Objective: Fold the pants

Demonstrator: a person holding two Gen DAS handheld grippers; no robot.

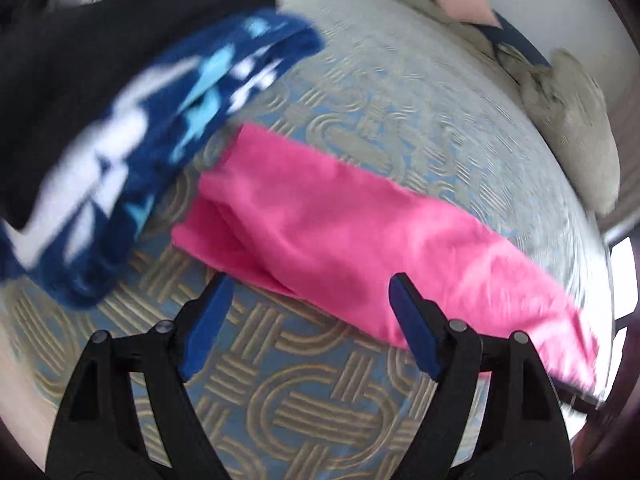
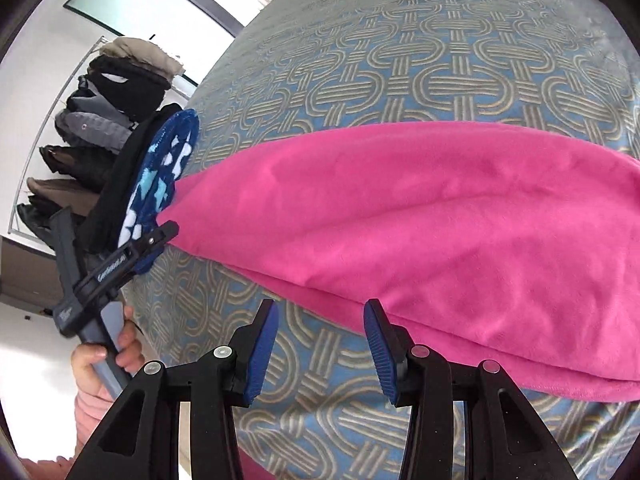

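The pink pants (image 1: pixel 352 232) are lying folded lengthwise into one long band on the patterned bedspread (image 1: pixel 400 92), and the left wrist view is showing that band's long axis running from upper left to lower right, with one squared-off end pointing toward the blue patterned fleece (image 1: pixel 132 152) and the other end trailing toward the bed's right edge. In the right wrist view the same pants (image 2: pixel 420 216) are stretching nearly level across the frame, narrowing toward the left. The left gripper (image 1: pixel 310 284) is hovering with its blue-padded fingers spread apart and nothing between them, one pad over the near long edge of the pants. The right gripper (image 2: pixel 320 312) is likewise standing open and empty, its right pad just beside the near edge of the pink fabric. A black garment (image 1: pixel 80 64) is lying beside the blue fleece, both blurred. Coats on a rack (image 2: pixel 88 120) are hanging past the bed.
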